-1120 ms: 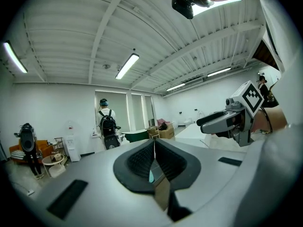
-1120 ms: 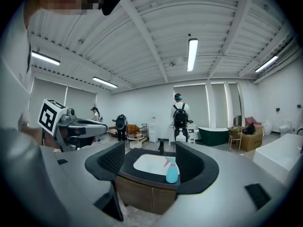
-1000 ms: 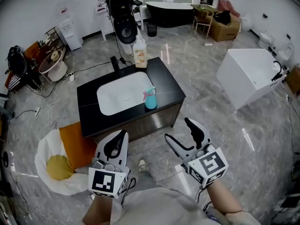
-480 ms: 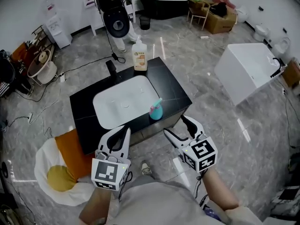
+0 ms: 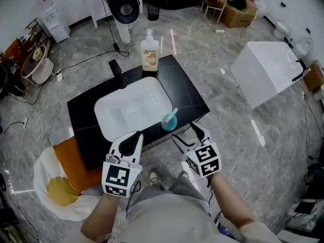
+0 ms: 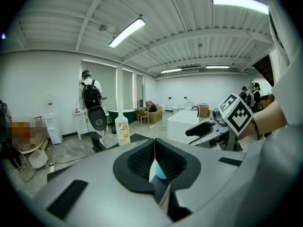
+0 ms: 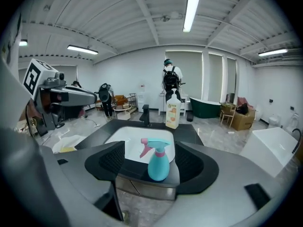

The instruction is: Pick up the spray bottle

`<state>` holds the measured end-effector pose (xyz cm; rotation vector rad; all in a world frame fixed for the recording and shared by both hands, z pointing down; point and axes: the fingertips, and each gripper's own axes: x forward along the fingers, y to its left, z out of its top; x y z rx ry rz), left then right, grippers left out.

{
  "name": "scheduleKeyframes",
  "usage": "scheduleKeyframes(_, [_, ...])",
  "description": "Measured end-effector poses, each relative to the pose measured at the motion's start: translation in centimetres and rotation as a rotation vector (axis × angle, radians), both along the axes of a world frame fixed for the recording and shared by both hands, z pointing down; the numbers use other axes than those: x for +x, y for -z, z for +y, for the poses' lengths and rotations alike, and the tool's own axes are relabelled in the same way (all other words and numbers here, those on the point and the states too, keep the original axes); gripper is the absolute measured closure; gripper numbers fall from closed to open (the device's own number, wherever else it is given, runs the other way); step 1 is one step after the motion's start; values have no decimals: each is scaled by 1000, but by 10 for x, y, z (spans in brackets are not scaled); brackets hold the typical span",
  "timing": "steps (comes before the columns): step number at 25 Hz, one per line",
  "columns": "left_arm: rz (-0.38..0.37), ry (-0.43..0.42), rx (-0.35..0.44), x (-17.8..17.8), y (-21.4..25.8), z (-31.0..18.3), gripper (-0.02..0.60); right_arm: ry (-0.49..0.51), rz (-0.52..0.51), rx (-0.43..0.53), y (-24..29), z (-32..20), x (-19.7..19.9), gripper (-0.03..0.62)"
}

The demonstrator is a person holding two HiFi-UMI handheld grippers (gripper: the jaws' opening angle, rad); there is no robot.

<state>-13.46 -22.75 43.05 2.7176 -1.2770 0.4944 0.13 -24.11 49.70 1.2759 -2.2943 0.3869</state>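
— Spray bottle (image 5: 168, 120)?
— Teal body, pink collar and trigger. Upright on the black table's (image 5: 188, 98) front edge, just beside the white sink (image 5: 130, 110).
— Right gripper (image 5: 185, 133)?
— Jaws apart, near it, not touching.
— Left gripper (image 5: 133, 138)?
— Jaws pressed together.

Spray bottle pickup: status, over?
Left gripper shut, empty. Right gripper open, lined up short of the spray bottle. Bottle upright on the vanity's front edge, untouched. Path clear.
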Motion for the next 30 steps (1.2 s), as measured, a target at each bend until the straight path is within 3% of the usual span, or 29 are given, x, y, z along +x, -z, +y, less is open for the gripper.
scheduleKeyframes(10, [-45,63,-101,17,-47,-23,557,81,47,-86,-64,-38,9,253])
scheduleKeyframes(16, [-53,161,-142,18,-73,-36,557,147,67,-119,-92,-60,2,255])
scheduleKeyframes(21, [-41,252,-171,8,-90,-47,557,218,64,-102,-109,-72,-11,260])
scheduleKeyframes(26, [-34,277,-180,10,-93,-50,557,268,79,-72,-122,-81,-20,277])
scheduleKeyframes(30, [-33,288,-184,12,-90,-44,557,296,58,-59,-125,-84,-26,328])
